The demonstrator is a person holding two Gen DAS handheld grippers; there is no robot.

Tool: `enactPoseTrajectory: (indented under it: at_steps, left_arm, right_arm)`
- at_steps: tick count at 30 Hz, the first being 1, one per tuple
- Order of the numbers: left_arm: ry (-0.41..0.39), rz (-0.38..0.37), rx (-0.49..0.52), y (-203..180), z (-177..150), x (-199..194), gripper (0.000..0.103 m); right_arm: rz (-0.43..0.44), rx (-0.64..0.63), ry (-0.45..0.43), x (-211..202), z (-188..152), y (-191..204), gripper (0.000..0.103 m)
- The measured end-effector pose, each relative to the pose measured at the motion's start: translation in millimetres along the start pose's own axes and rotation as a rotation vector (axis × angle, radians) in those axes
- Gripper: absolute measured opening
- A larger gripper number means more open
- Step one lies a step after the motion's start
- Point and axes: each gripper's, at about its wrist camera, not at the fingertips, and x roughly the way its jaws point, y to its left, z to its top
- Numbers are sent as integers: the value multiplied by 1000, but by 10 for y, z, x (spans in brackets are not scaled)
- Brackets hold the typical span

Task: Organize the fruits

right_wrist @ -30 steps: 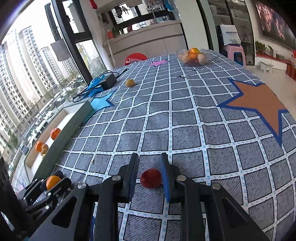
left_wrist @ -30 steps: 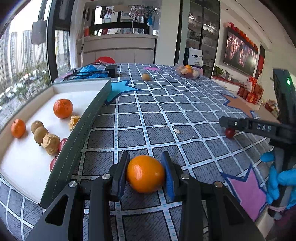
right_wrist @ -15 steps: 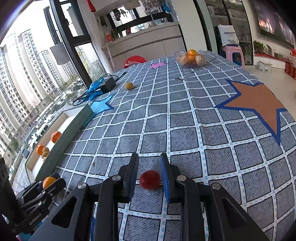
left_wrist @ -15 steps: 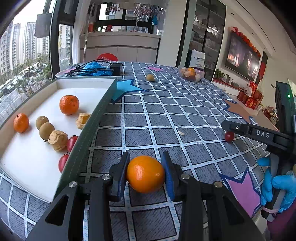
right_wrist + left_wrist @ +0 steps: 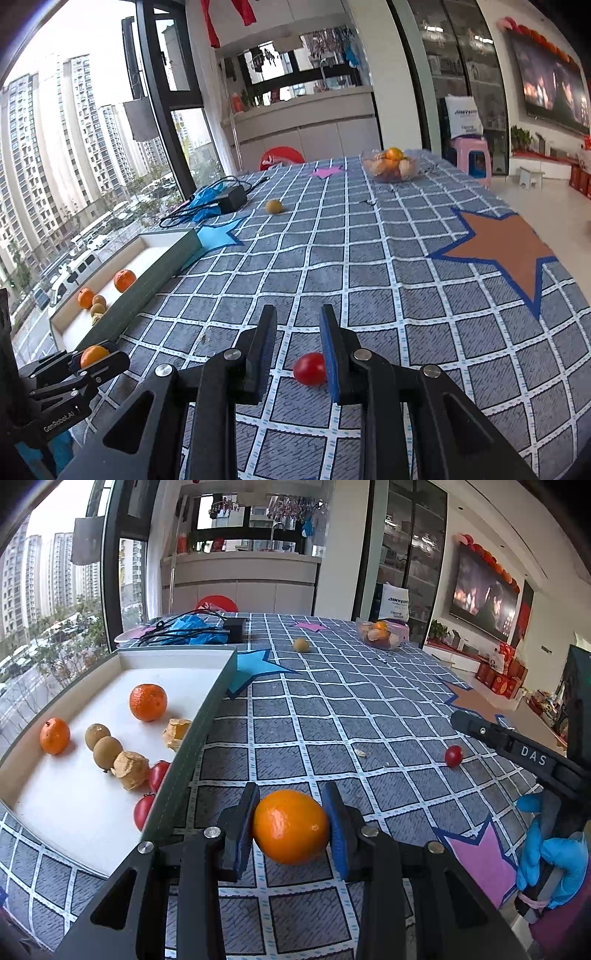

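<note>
My left gripper (image 5: pixel 291 788) is shut on an orange (image 5: pixel 291 827), just right of the green-walled white tray (image 5: pixel 199 731). The right wrist view shows the same grip (image 5: pixel 96 356) at lower left. In the tray lie two oranges, brown longans, papery husked fruits and red tomatoes. My right gripper (image 5: pixel 298 310) hovers with its jaws narrow over a cherry tomato (image 5: pixel 309 368). The tomato lies on the checked cloth, seen against the right pad with a gap on its left. The left wrist view shows that tomato (image 5: pixel 453 756) below the right gripper's tip (image 5: pixel 456 718).
A clear bowl of fruit (image 5: pixel 391 168) stands at the far end of the table. A loose yellow fruit (image 5: pixel 274 206) lies mid-table. A black charger with cables (image 5: pixel 231 199) sits beyond the tray. A blue-gloved hand (image 5: pixel 550 853) holds the right gripper.
The right gripper has tilted up a little, and the tomato now shows against its right pad instead of mid-gap. The left gripper keeps the orange and has hardly moved.
</note>
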Motion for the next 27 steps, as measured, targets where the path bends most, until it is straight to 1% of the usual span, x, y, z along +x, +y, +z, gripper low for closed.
enactPoseTrajectory:
  at_steps: [2, 3, 4, 5, 6, 8, 12, 15, 16, 17, 18, 19, 20, 22, 27]
  left_arm:
    - [0, 4, 1, 12, 3, -19, 38]
    - [0, 5, 0, 23, 11, -22, 38]
    - [0, 3, -1, 29, 14, -30, 38]
    - [2, 1, 0, 39, 19, -30, 38]
    - [3, -1, 1, 40, 26, -25, 38]
    - [5, -3, 5, 37, 31, -5, 38]
    - [22, -12, 9, -5, 14, 63, 38]
    - [39, -19, 6, -33, -12, 97, 38]
    - [42, -14, 9, -34, -20, 103, 38]
    - [47, -10, 12, -35, -27, 111, 38]
    - [52, -9, 14, -31, -33, 124, 38]
    - [64, -10, 13, -24, -36, 149, 38]
    - [67, -11, 11, -19, -37, 166, 38]
    - [62, -6, 16, -25, -42, 164, 39]
    - [69, -36, -8, -2, -29, 150, 38]
  right_arm:
    - [27, 40, 19, 9, 14, -78, 28]
    - [35, 69, 25, 5, 24, -135, 34]
    - [39, 100, 26, -9, 31, -191, 59]
    - [36, 131, 17, -44, 38, -250, 78]
    - [30, 145, 4, -91, 41, -283, 78]
    - [10, 107, 13, -147, 53, -251, 78]
    - [-83, -38, 81, -66, 13, -4, 78]
    - [-110, -82, 128, 99, -42, 79, 77]
    - [-116, -91, 145, 152, -55, 97, 66]
    - [-119, -96, 164, 188, -66, 102, 49]
    - [-122, -97, 178, 217, -81, 96, 44]
    - [-129, -96, 189, 235, -90, 91, 35]
    - [-138, -96, 195, 244, -100, 84, 29]
    - [-142, -94, 191, 229, -115, 75, 25]
    - [-102, -39, 185, 163, -107, 22, 25]
